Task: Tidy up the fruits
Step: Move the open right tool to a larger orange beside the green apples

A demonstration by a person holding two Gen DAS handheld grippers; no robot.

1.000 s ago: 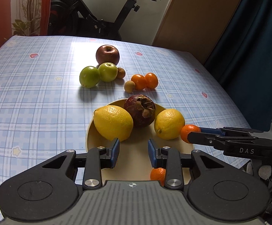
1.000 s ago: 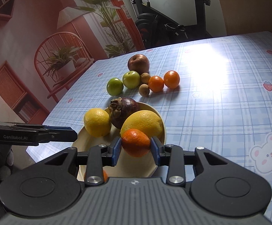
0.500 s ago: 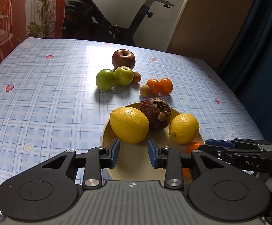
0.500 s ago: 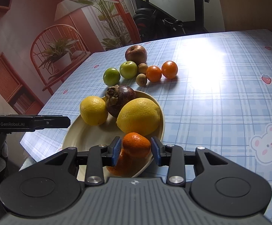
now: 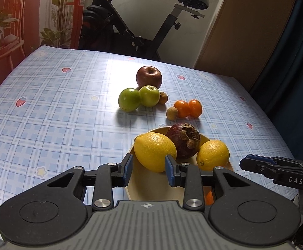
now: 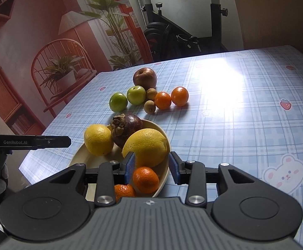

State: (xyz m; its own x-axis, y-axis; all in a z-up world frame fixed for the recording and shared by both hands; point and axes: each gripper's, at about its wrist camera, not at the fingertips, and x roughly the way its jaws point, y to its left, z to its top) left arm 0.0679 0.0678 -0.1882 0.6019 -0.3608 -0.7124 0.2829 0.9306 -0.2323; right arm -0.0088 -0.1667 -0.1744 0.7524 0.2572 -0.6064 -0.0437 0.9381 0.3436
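I take the cream plate as my landmark: a shallow, smooth, round dish near my edge of the table, which wears a glossy blue plaid cloth. On the plate sit two pebbly-skinned lemons, the larger lemon on its right half and the smaller lemon at its left, with a dark, leathery mangosteen behind and between them. Two dimpled tangerines lie at the plate's near rim: one tangerine in plain sight, the second tangerine half hidden under my right tool.

My right gripper hangs over that near rim with its blue pads parted wider than the tangerine below them, gripping nothing. My left gripper hovers at the plate's left rim, pads narrowly apart and empty; the big lemon looks to be beyond them rather than between, though the angle is poor.

Beyond the plate, well apart from it, cluster a waxy red apple, two green apples, two small brown fruits and two more oranges. Right of the plate the cloth lies bare and wide; left of it the table edge is close.
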